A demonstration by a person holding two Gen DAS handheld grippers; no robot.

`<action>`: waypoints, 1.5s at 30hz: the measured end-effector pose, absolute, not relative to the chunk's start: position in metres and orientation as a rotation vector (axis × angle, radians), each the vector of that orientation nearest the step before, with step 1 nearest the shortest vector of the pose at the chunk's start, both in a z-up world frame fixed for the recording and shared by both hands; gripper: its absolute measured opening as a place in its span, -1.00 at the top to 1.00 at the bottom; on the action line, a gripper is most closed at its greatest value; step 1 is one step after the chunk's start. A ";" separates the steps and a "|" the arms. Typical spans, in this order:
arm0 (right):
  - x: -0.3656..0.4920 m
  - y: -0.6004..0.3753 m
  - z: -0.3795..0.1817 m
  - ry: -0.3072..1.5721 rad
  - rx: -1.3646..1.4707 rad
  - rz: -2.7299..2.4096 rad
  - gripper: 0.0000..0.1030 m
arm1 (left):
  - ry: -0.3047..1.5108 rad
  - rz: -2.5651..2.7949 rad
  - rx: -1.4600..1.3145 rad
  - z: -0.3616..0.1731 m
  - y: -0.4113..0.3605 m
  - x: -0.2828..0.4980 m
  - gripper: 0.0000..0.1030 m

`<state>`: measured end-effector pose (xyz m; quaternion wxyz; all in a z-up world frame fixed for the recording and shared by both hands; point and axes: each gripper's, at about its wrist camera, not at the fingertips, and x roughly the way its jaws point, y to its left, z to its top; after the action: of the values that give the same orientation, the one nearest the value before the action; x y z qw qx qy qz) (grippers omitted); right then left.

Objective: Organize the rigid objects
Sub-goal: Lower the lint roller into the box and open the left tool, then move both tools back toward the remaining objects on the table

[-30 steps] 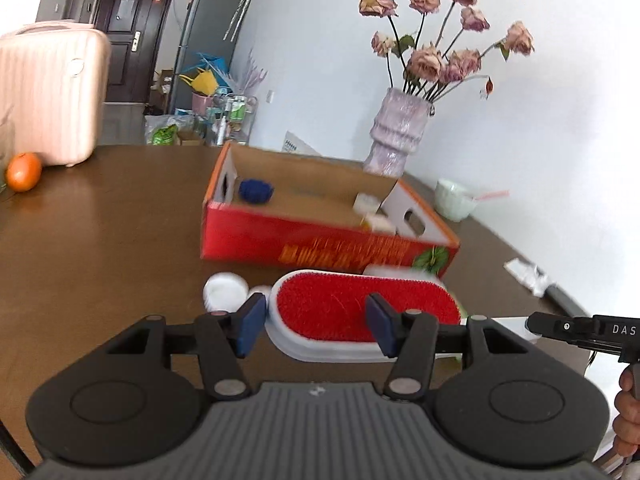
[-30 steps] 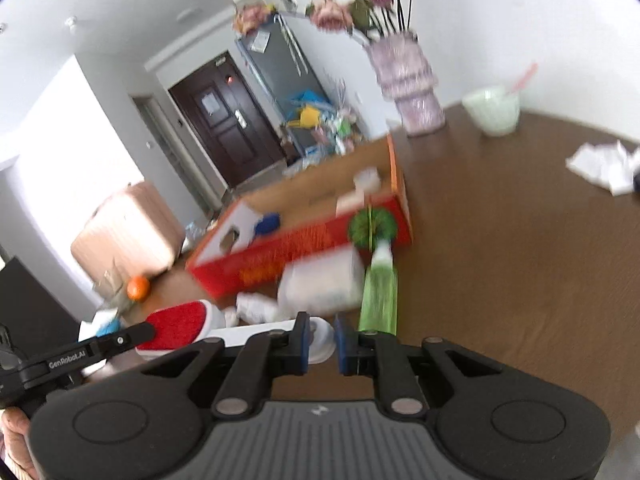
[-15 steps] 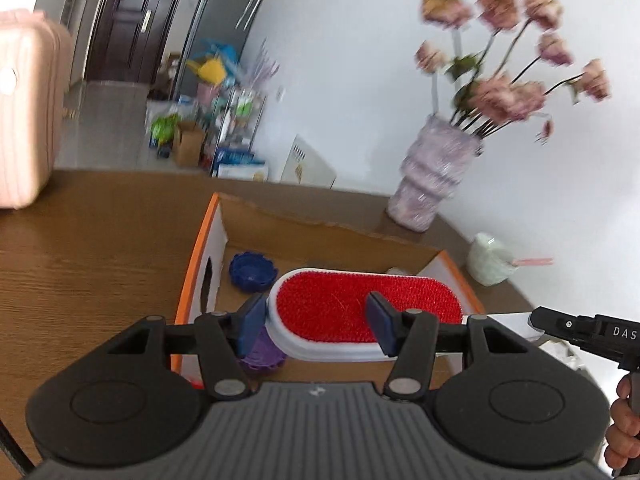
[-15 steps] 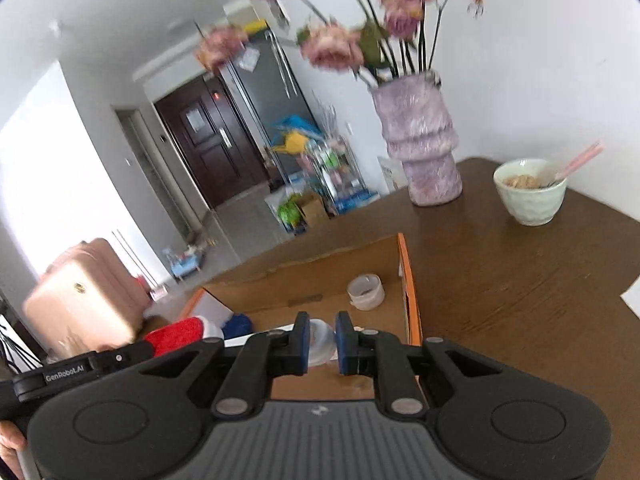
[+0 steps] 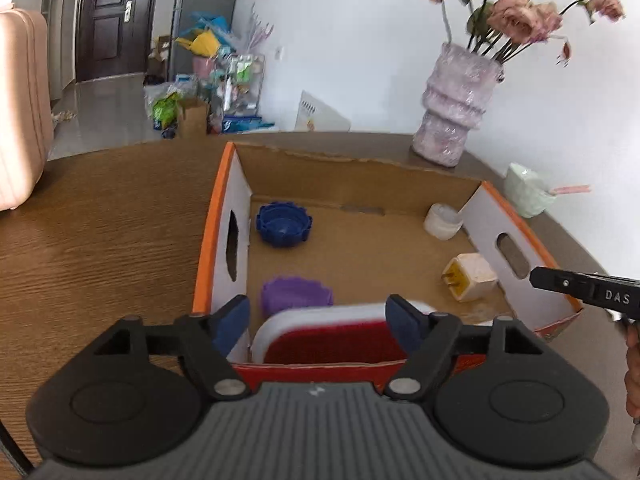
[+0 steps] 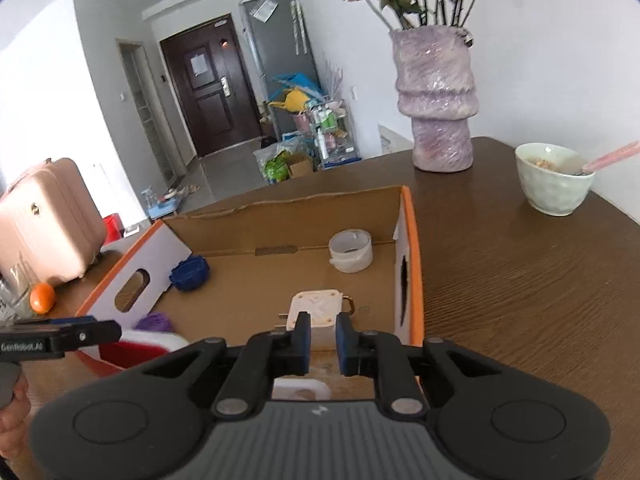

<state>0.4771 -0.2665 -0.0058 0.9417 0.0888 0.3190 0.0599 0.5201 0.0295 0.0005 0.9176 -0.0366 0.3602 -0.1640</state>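
Observation:
A red and orange cardboard box stands open on the brown table. A red-bristled brush with a white rim lies low inside its near edge, blurred. My left gripper is open above it, its fingers clear of the brush. The box also holds a blue cap, a purple cap, a white cap and a cream plug. My right gripper is open with a narrow gap over the box, empty. The brush's white handle end shows below its fingers.
A purple vase of dried roses and a pale green bowl with a pink spoon stand on the table behind and right of the box. A pink suitcase and an orange are at the left.
Both grippers carried the brush up from the table and over the box. Both have now opened and the brush has dropped into the box's near side.

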 end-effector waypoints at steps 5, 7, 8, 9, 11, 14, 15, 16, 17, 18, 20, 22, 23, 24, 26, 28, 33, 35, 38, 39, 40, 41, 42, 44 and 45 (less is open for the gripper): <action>0.475 -0.270 -0.016 0.651 0.111 0.063 0.71 | 0.744 -0.320 -0.029 -0.003 0.022 0.515 -0.39; 0.474 -0.272 -0.015 0.652 0.101 0.055 0.73 | 0.738 -0.313 -0.005 -0.004 0.018 0.511 -0.40; 0.474 -0.273 -0.015 0.654 0.088 0.058 0.74 | 0.738 -0.313 0.000 -0.005 0.017 0.509 -0.40; 0.473 -0.272 -0.016 0.652 0.068 0.055 0.75 | 0.741 -0.318 -0.002 -0.005 0.016 0.508 -0.41; 0.475 -0.267 -0.017 0.653 0.019 0.037 0.75 | 0.754 -0.323 -0.021 -0.003 0.017 0.507 -0.41; 0.477 -0.259 -0.018 0.659 -0.050 0.003 0.72 | 0.766 -0.323 -0.004 -0.002 0.012 0.502 -0.41; 0.478 -0.258 -0.018 0.662 -0.044 0.001 0.64 | 0.760 -0.322 0.004 -0.002 0.011 0.500 -0.44; 0.477 -0.258 -0.016 0.668 -0.019 0.005 0.58 | 0.750 -0.312 -0.004 -0.001 0.011 0.499 -0.49; 0.476 -0.259 -0.014 0.676 0.008 0.015 0.42 | 0.742 -0.305 -0.024 0.000 0.012 0.496 -0.51; 0.472 -0.260 -0.010 0.681 0.045 0.023 0.22 | 0.741 -0.303 -0.033 0.004 0.012 0.493 -0.57; 0.460 -0.261 -0.001 0.660 0.092 0.031 -0.03 | 0.709 -0.297 -0.019 0.016 0.008 0.482 -0.59; 0.445 -0.258 0.012 0.636 0.090 0.032 -0.11 | 0.668 -0.293 0.017 0.030 0.002 0.469 -0.65; 0.439 -0.258 0.018 0.624 0.087 0.025 -0.15 | 0.640 -0.282 0.032 0.037 -0.001 0.461 -0.68; 0.431 -0.259 0.025 0.610 0.085 0.019 -0.24 | 0.613 -0.267 0.044 0.044 -0.001 0.453 -0.74; 0.410 -0.260 0.036 0.569 0.090 0.013 -0.46 | 0.532 -0.223 0.056 0.052 -0.002 0.432 -0.89; 0.385 -0.259 0.044 0.515 0.075 0.004 -0.62 | 0.446 -0.185 0.073 0.056 -0.003 0.408 -0.97; 0.322 -0.255 0.045 0.413 0.053 0.021 -0.76 | 0.355 -0.149 0.023 0.054 0.003 0.348 -1.00; 0.297 -0.255 0.043 0.387 0.048 0.024 -0.76 | 0.335 -0.122 0.000 0.051 0.008 0.322 -1.00; 0.255 -0.252 0.037 0.320 0.028 0.021 -0.77 | 0.277 -0.107 0.018 0.046 0.006 0.276 -1.00; 0.242 -0.250 0.034 0.305 0.026 0.018 -0.79 | 0.263 -0.104 0.027 0.043 0.006 0.263 -1.00; 0.229 -0.249 0.031 0.289 0.020 0.025 -0.79 | 0.252 -0.102 0.043 0.040 0.005 0.251 -1.00; 0.218 -0.249 0.027 0.273 0.017 0.027 -0.80 | 0.241 -0.089 0.056 0.038 0.004 0.238 -1.00; 0.207 -0.248 0.024 0.260 0.009 0.009 -0.81 | 0.233 -0.073 0.059 0.035 0.006 0.225 -1.00; 0.183 -0.245 0.017 0.224 -0.024 0.003 -0.82 | 0.212 -0.052 0.058 0.031 0.009 0.201 -1.00; 0.172 -0.245 0.013 0.212 -0.031 0.008 -0.85 | 0.205 -0.047 0.049 0.029 0.011 0.189 -1.00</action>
<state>0.1717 -0.2450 0.0126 0.9943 -0.0153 0.1057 0.0042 0.1885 0.0111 0.0290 0.9942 0.0247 0.1021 -0.0235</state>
